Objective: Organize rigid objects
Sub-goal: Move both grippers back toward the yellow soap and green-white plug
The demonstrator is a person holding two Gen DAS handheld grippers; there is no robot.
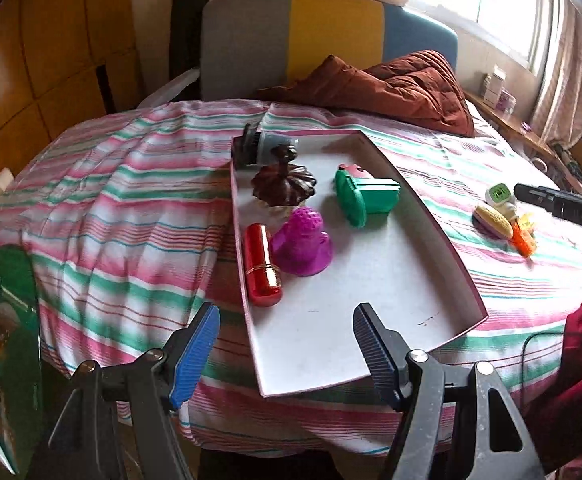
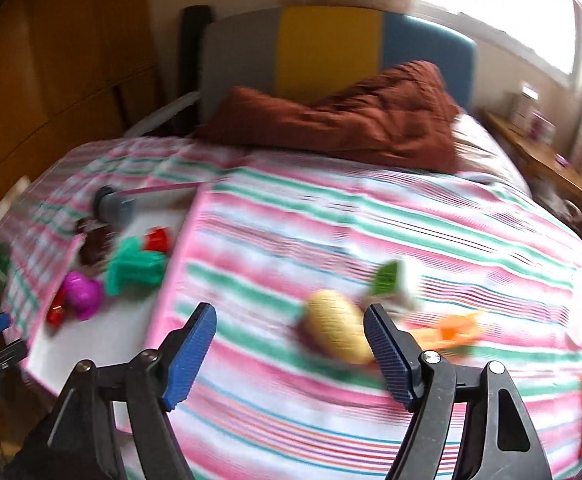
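**Both grippers empty above the striped bed, tray partly filled**

The left gripper (image 1: 285, 350) hangs over the near end of a shallow white tray (image 1: 391, 304) that lies on a bed covered with a pink, green and white striped sheet (image 1: 123, 200). Its blue fingers (image 1: 195, 356) are spread wide with nothing between them.

Inside the tray lie a red metallic cylinder (image 1: 261, 264), a purple knobbly toy (image 1: 303, 242) touching it, a green plastic piece (image 1: 361, 196), a dark brown carved lid (image 1: 283, 184) and, at the far corner, a grey cylinder with a dark cap (image 1: 267, 146) lying on its side.

Well to the right of the tray, on the sheet, sit a yellow oval brush (image 1: 493, 220), a small white device with a green screen (image 1: 500, 195) and an orange toy (image 1: 525, 240), close together.

The right gripper (image 2: 291, 354) is over the sheet near those things, in a blurred view; its fingers (image 2: 191, 354) are released and empty, with the brush just beyond the right one. A rust-brown quilt (image 1: 391, 88) lies at the head of the bed.
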